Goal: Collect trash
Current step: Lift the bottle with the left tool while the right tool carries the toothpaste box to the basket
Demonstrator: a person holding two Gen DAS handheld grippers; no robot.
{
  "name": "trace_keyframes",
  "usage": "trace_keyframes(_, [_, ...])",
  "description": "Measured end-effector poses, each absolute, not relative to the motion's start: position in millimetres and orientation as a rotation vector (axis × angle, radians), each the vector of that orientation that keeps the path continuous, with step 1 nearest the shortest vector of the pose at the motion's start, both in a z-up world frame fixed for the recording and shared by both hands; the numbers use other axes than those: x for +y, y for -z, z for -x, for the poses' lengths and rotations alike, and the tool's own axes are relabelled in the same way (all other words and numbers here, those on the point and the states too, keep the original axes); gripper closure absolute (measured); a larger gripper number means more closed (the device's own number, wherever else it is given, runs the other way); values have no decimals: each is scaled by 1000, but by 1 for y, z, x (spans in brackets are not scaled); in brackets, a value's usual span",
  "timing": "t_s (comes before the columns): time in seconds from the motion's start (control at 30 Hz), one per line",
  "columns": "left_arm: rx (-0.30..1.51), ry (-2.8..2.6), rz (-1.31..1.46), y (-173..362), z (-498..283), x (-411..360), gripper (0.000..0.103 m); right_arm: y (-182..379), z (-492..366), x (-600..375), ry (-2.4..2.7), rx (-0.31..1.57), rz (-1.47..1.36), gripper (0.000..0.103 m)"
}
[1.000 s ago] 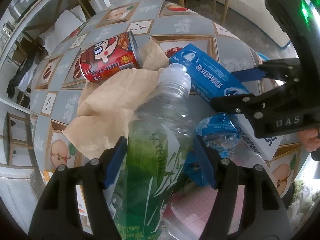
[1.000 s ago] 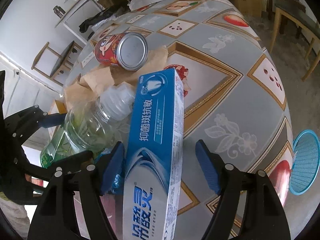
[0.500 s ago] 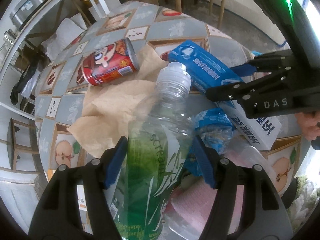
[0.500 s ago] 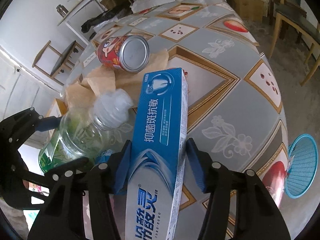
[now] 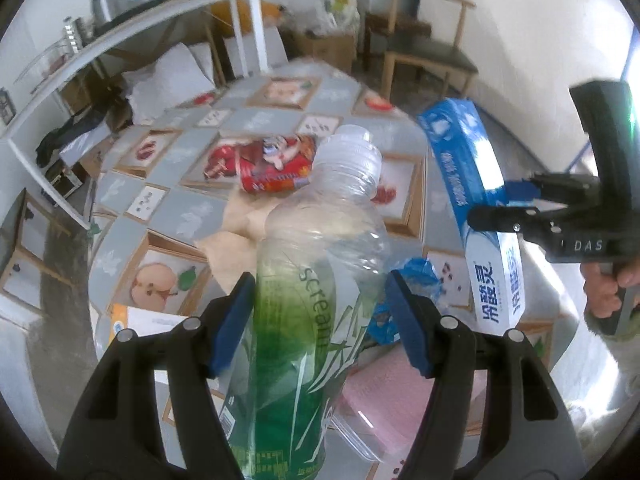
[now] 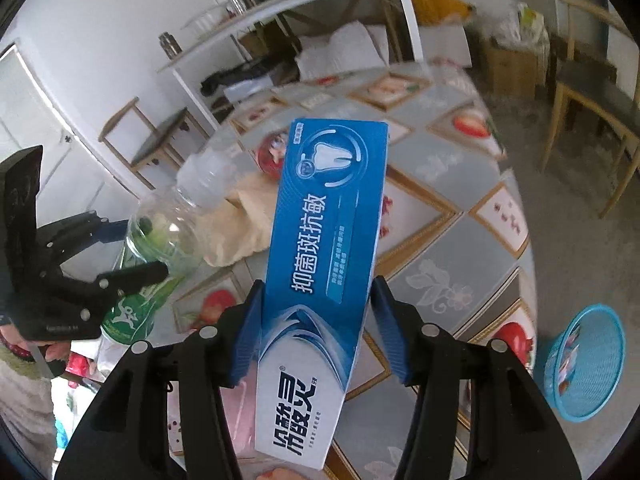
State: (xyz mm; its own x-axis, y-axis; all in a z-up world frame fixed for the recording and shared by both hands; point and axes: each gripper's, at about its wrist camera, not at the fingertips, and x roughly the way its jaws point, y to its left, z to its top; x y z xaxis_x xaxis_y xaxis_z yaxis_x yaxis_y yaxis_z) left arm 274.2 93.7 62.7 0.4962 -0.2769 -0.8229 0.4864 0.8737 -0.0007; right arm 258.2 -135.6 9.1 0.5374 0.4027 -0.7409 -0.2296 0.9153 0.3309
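Left gripper (image 5: pixel 320 312) clamped the bottle (image 5: pixel 316 280), right gripper (image 6: pixel 316 328) clamped the toothpaste box (image 6: pixel 324 240). I judged carrying both level to the blue basket (image 6: pixel 588 364) best.

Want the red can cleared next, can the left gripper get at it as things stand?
Probably not yet. The left gripper is shut on the plastic bottle, so its jaws are full. The red can lies beyond on the table, with nothing covering it.

A tabletop (image 5: pixel 188 216) with a grey fruit-patterned cloth carries a red can (image 5: pixel 276 168) on its side, far. Crumpled tan paper (image 5: pixel 236 236) lies nearer, a blue wrapper (image 5: pixel 420 280) to the right.
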Motion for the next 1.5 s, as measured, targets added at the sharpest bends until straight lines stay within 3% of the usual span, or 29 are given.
trace_keyframes(0.37, [692,412,-64,-117,-214,140,40,-40,-232,-146,-339,813,-171,52])
trace_keyframes(0.83, [593,449,113,-150,-195,147,40,-76,-199,-167,-367,706,-231,52])
trace_keyframes(1.17, [586,611,159,-166,-199,72,40,-94,-161,-226,-318,629,-308,52])
trace_keyframes(1.5, [697,857,111,-152,-206,-91,40,-69,-95,-363,-76,594,-494,52])
